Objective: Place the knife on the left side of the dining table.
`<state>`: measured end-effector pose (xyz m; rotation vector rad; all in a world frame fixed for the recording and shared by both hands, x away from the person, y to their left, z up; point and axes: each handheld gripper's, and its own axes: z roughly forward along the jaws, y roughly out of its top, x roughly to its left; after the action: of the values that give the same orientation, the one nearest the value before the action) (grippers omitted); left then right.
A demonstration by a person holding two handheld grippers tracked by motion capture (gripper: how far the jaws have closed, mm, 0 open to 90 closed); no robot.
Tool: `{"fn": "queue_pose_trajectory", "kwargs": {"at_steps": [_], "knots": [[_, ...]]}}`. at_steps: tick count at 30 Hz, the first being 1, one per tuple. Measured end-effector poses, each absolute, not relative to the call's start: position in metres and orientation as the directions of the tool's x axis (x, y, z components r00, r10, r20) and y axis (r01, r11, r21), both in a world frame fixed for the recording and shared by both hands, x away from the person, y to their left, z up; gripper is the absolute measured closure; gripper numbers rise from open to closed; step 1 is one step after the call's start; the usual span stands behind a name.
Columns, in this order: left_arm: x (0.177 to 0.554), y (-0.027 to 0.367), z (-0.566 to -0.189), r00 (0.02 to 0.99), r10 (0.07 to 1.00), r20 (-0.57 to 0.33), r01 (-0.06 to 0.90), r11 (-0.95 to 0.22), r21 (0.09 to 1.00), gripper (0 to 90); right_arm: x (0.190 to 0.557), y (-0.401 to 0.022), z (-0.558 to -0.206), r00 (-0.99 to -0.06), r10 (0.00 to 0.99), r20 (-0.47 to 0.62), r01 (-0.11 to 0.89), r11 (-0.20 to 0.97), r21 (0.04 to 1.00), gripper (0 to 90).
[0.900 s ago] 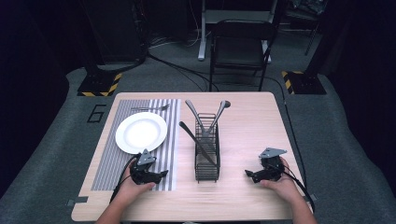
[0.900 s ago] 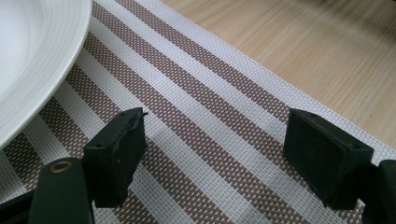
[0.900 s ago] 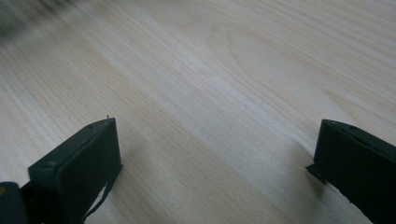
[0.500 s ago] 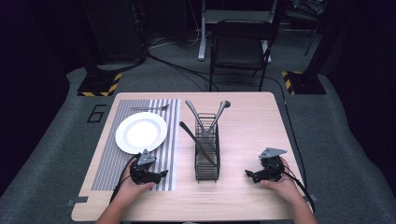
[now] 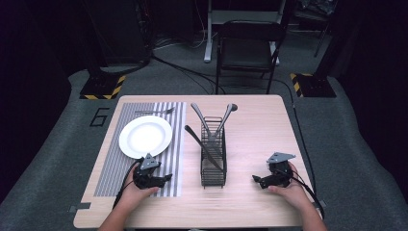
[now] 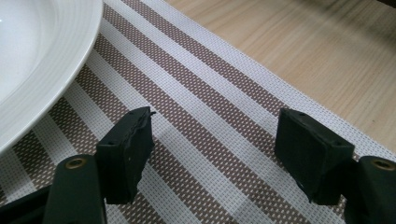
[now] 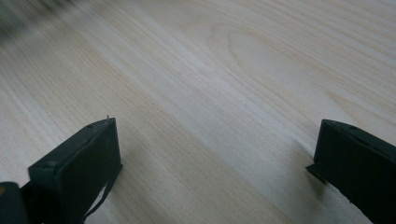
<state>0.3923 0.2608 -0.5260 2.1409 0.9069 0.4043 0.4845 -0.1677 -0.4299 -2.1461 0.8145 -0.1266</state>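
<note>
Jaws of both the left gripper (image 5: 166, 178) and the right gripper (image 5: 256, 179) stand wide open and empty, exactly as a moment earlier, resting near the desk's (image 5: 269, 125) front edge either side of the untouched wire cutlery basket (image 5: 213, 161), so no work has begun.

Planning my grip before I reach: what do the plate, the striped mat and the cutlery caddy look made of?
Plate: likely glazed ceramic, glossy white with ringed rim. Striped mat: woven, vinyl-like mesh, matte, its weave visible. Cutlery caddy: thin dark wire, probably coated metal, open grid sides.
</note>
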Motion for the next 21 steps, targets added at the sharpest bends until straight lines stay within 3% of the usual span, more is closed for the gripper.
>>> {"fn": "queue_pose_trajectory", "kwargs": {"at_steps": [9, 21], "knots": [[0.388, 0.265, -0.509, 0.666, 0.743, -0.056, 0.509, -0.398, 0.763, 41.6, 0.484, -0.167, -0.43, 0.79, -0.588, -0.173, -0.505, -0.464, -0.728, 0.0], [0.384, 0.261, -0.468, 0.602, 0.788, -0.126, 0.558, -0.302, 0.773, 49.1, 0.484, -0.168, -0.43, 0.787, -0.591, -0.177, -0.508, -0.458, -0.729, 0.0]]}}
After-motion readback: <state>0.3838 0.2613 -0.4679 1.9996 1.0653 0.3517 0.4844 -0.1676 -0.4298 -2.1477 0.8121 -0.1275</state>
